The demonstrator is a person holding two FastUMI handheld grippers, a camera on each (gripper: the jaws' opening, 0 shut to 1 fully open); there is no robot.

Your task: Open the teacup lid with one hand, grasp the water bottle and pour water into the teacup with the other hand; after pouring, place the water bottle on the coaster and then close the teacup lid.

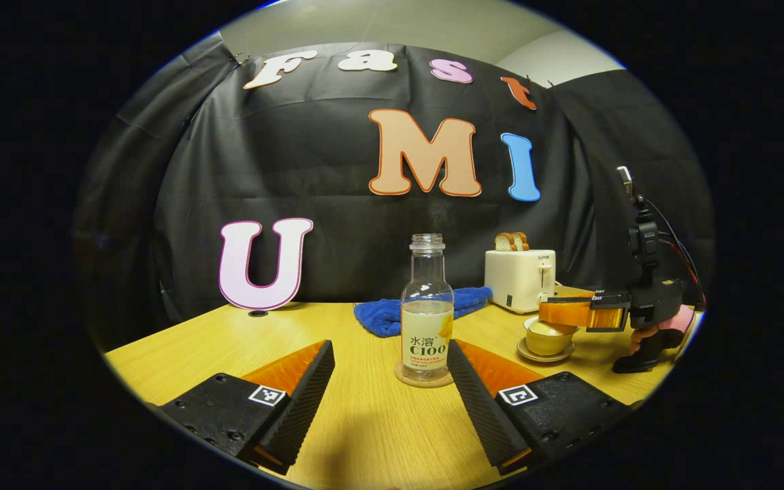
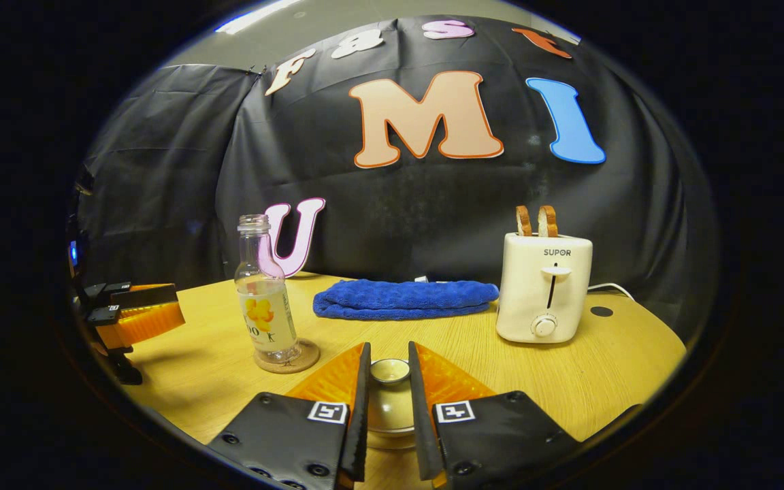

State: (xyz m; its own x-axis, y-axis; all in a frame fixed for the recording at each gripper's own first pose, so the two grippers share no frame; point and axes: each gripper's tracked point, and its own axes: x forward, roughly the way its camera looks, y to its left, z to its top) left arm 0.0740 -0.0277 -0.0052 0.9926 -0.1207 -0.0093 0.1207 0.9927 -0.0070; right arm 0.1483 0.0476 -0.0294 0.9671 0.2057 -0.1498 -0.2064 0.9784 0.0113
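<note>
left gripper [image 1: 392,381] released, bottle [image 1: 427,309] on coaster [image 1: 423,378] just beyond. right gripper [image 2: 389,401] narrowed around teacup lid [image 2: 390,371]; grip contact cannot tell.

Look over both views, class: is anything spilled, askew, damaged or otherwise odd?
Nothing stands out. The water bottle stands upright and uncapped on its coaster, the lid sits on the teacup, the blue cloth lies folded, and the toaster holds two slices. No spill shows.

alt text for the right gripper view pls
The right gripper brackets the lidded teacup, fingers beside the lid knob. Behind stand a water bottle on a coaster, a blue towel and a toaster.
</note>
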